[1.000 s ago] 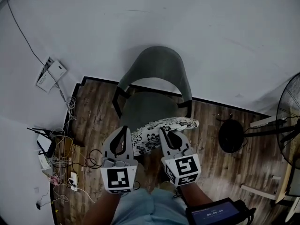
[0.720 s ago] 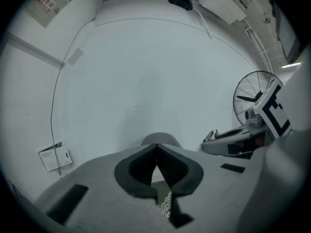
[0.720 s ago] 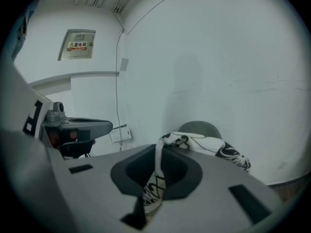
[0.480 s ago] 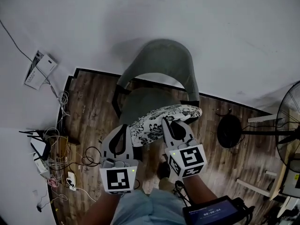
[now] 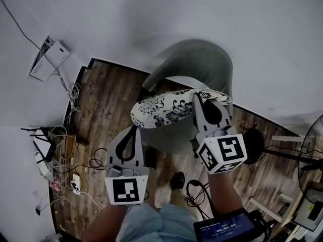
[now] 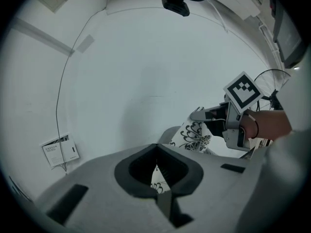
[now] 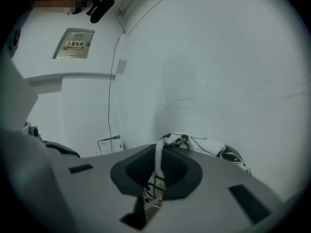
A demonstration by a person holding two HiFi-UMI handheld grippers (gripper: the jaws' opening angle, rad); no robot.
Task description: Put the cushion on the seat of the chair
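Above the chair (image 5: 204, 67), the cushion (image 5: 169, 107) is hanging in the air between the two grippers, not yet resting on the seat (image 5: 171, 137). It is lying roughly flat over the seat's front half, with its right end higher and nearer the backrest.

The right gripper (image 5: 210, 100) is clamping that right end. Its own view is showing the jaws drawn close together with a fold of the patterned fabric squeezed between them, so this side is carrying most of the weight.

The left gripper (image 5: 134, 130) is sitting at the cushion's lower left edge. Its jaws are almost together, and a thin strip of patterned cloth is showing in the narrow gap. That seems to be a pinched edge of the cushion, though the strip is too slim to be sure.

Holding opposite ends is probably keeping the soft cushion spread out instead of folding, so it can go down flat. The next move is likely calling for both ends to be lowered evenly and pushed toward the backrest before the jaws are let apart. The front edge may be at risk of overhanging the wooden floor (image 5: 103, 102).
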